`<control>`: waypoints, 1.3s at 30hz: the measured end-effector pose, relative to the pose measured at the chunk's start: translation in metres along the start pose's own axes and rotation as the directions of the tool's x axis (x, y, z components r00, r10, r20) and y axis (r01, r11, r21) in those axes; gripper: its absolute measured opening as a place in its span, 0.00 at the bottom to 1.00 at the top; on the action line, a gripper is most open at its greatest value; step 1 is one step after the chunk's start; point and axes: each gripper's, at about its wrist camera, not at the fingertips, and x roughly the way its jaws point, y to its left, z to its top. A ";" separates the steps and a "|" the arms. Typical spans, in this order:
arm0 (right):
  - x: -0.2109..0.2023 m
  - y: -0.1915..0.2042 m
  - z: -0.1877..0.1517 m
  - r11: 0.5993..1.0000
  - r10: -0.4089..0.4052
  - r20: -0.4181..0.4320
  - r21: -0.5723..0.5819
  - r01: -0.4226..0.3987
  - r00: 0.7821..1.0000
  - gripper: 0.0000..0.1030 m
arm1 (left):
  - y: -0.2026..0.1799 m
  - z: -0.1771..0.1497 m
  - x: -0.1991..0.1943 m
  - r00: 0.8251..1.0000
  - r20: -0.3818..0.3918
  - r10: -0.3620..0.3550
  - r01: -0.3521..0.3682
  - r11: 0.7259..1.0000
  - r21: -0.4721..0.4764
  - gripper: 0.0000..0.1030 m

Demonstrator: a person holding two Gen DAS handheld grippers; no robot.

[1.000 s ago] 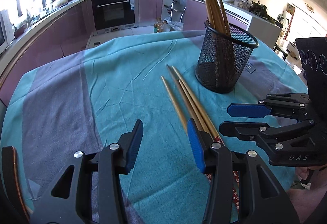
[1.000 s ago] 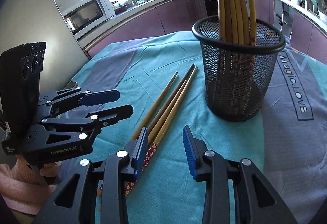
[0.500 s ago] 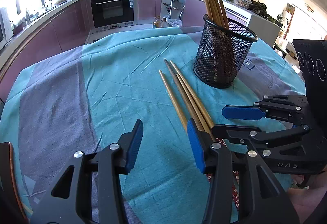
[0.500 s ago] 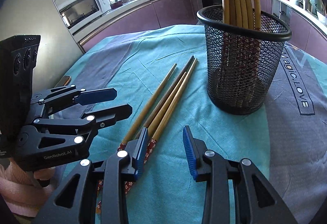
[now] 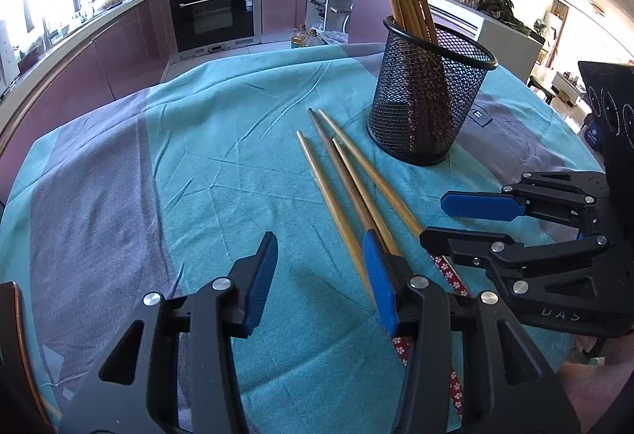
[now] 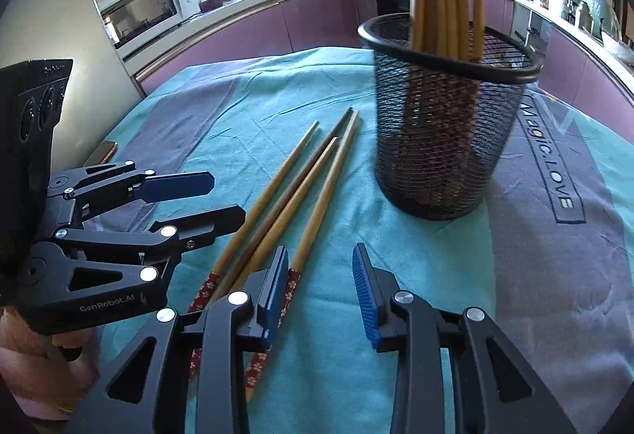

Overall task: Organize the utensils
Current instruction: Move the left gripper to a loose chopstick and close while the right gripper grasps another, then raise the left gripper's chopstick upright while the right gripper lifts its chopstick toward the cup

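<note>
Several wooden chopsticks (image 5: 344, 192) (image 6: 285, 188) with red flowered handle ends lie side by side on the cloth. Their tips point toward a black mesh holder (image 5: 428, 105) (image 6: 443, 132), which stands upright with several more chopsticks in it. My left gripper (image 5: 319, 255) (image 6: 228, 198) is open just left of the loose chopsticks. Its right finger (image 5: 380, 287) hides part of them. My right gripper (image 6: 321, 263) (image 5: 434, 219) is open over the handle ends, with nothing between its jaws. Its left finger (image 6: 273, 295) covers the handles.
A teal and grey cloth (image 5: 178, 176) (image 6: 554, 275) covers the round table. Behind it run purple kitchen cabinets with an oven (image 5: 212, 14) and a microwave (image 6: 146, 10). A small brown object (image 6: 104, 152) lies at the table's left edge. A pink-sleeved hand (image 6: 27, 350) holds the left gripper.
The right gripper has tilted slightly, so more of the flowered handle ends show by its left finger. The left gripper has hardly moved. Nothing was grasped.
</note>
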 end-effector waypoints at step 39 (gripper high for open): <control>0.022 -0.012 0.022 0.998 0.026 0.011 0.049 -0.027 1.000 0.06 | 0.013 0.025 0.034 0.997 -0.062 -0.037 0.032 0.996 -0.084 0.08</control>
